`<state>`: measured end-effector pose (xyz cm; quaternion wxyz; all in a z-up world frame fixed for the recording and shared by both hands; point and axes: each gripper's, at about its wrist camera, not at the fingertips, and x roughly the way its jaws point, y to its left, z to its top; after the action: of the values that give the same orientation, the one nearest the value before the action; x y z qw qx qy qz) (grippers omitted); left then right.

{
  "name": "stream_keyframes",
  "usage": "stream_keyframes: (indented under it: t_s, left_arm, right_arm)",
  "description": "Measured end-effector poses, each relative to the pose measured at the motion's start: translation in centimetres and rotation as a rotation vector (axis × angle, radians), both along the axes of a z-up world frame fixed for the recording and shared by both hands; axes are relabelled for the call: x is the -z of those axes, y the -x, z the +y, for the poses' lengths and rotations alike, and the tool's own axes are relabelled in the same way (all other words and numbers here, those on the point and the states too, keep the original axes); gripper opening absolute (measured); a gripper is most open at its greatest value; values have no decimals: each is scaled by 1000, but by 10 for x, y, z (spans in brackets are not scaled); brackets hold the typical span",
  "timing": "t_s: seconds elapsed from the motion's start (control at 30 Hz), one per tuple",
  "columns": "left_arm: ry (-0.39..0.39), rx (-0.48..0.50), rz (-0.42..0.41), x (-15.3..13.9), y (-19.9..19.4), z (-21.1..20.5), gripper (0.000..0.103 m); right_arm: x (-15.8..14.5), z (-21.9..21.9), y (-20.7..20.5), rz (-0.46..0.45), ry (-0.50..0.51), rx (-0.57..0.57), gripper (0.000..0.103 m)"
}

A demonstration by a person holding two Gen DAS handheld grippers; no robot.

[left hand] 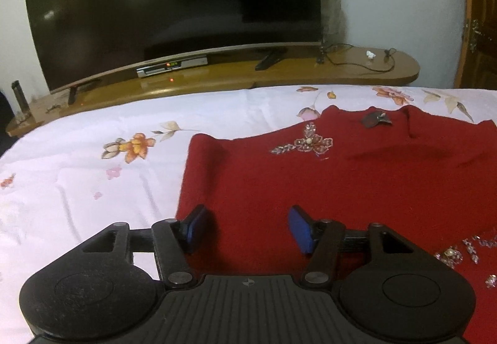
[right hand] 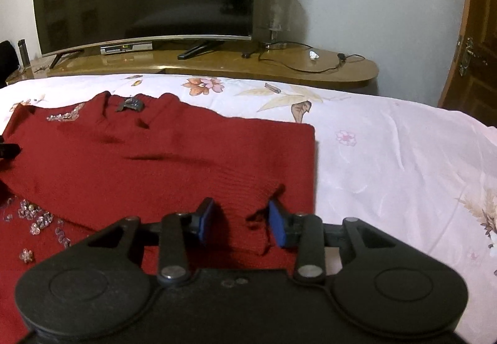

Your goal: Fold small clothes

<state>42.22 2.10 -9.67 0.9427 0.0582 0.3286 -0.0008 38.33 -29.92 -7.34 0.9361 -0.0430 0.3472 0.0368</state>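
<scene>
A dark red knit sweater [left hand: 357, 182] with beaded flower trim lies on the bed, its sides folded in and its neck label toward the far edge. It also shows in the right wrist view [right hand: 161, 163]. My left gripper [left hand: 248, 229] is open and empty over the sweater's near left part. My right gripper [right hand: 240, 219] is open over the sweater's near right part, where a ribbed sleeve cuff [right hand: 248, 207] lies between its blue pads; the jaws stand apart from the cloth. A black part of the left gripper shows at the right wrist view's left edge [right hand: 9, 149].
The bed has a white floral sheet [left hand: 93, 173], also in the right wrist view [right hand: 388, 163]. Beyond it stands a wooden TV bench [left hand: 279, 73] with a large dark TV [left hand: 170, 8], a set-top box, cables and a glass lamp [right hand: 276, 14]. A wooden door [right hand: 478, 33] is at the right.
</scene>
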Motion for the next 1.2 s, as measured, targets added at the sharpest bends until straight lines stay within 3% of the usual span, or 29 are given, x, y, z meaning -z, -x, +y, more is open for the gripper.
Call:
stream_keyframes:
  t_s: [0.07, 0.13, 0.27, 0.33, 0.47, 0.63, 0.77, 0.87, 1.1, 1.2]
  left_arm:
    - [-6, 10, -5, -7, 11, 0, 61]
    - [-7, 9, -3, -11, 29, 5, 69]
    - [9, -13, 10, -12, 75, 25, 70]
    - [61, -40, 21, -12, 103, 40, 70]
    - [174, -70, 98, -4, 162, 64, 70]
    - [310, -31, 168, 5, 228, 78, 69]
    - [500, 45, 224, 10, 270, 83, 69]
    - [589, 93, 250, 15, 299, 81, 69]
    - [971, 65, 256, 46, 335, 101, 67]
    - [1066, 44, 273, 58, 326, 111, 47]
  right_arm:
    - [-7, -7, 8, -22, -42, 11, 38]
    - [-14, -15, 19, -30, -81, 19, 38]
    - [-19, -36, 51, -23, -135, 14, 38]
    - [-19, -47, 67, -12, -155, 17, 38]
    - [-18, -71, 104, 64, -293, 26, 40]
    - [-8, -87, 169, 167, -450, 52, 41]
    - [-5, -90, 229, 205, -570, 90, 42]
    - [-4, -82, 269, 259, -656, 95, 42]
    - [0, -48, 327, 348, -807, 82, 42]
    - [8, -45, 327, 329, -899, 129, 41]
